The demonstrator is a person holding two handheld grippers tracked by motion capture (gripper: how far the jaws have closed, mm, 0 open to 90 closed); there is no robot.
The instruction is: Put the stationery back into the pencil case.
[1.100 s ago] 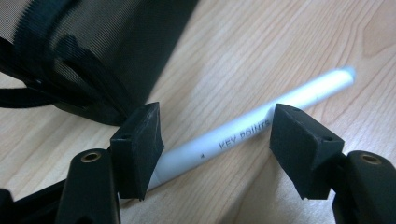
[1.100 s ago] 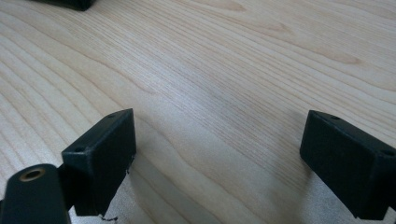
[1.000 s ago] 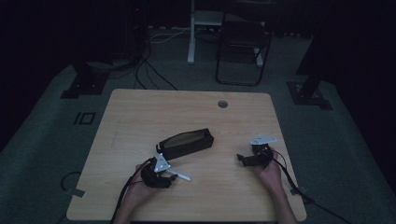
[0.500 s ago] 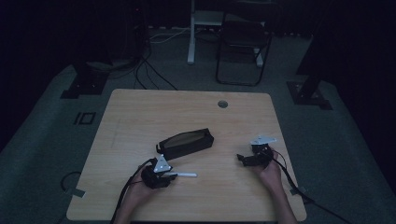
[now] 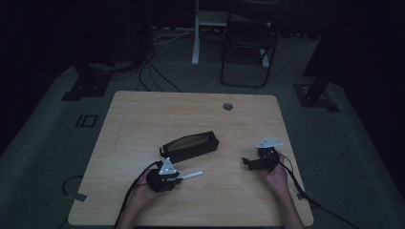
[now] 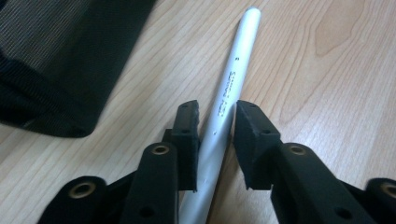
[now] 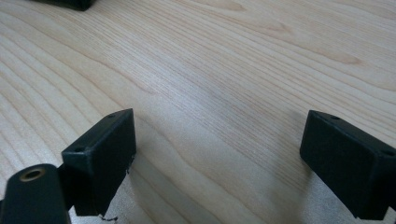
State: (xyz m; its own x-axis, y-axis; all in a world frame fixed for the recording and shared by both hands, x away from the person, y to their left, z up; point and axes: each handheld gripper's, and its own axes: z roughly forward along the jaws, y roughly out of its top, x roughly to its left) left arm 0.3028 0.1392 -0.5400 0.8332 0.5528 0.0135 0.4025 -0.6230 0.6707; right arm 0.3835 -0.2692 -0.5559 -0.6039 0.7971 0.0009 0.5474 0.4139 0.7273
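Between the two black fingers (image 6: 187, 140) of the left gripper (image 6: 215, 122), a white pen (image 6: 233, 79) is lying lengthwise, its barrel running up and away past the fingertips toward a rounded end. Both pads are pressing on the barrel's sides, one at each flank; the jaws have just been closing, and they are now standing only a pen's width apart. Small printed lettering is showing on the barrel just beyond the fingertips. Under the pen, the pale wooden table (image 6: 327, 70) is bearing its weight, so the pen is resting flat rather than raised.

Off to the left of those fingers and near them, a black mesh pouch (image 6: 51, 65) is lying on the wood, apart from the pen. From the high view, the left gripper (image 5: 177, 177) is sitting near the table's front edge in the person's left hand (image 5: 141, 193), with the pen (image 5: 191, 175) pointing out to its right and the pouch (image 5: 189, 146) lying just behind it.

Well apart to the right, the right gripper (image 7: 217, 154) is holding nothing: its fingers (image 7: 100, 156) are standing wide, with bare wood between them. The high view is showing the right gripper (image 5: 255, 162) low over the table in the person's right hand (image 5: 276, 175), a cable (image 5: 305, 193) trailing off the edge.
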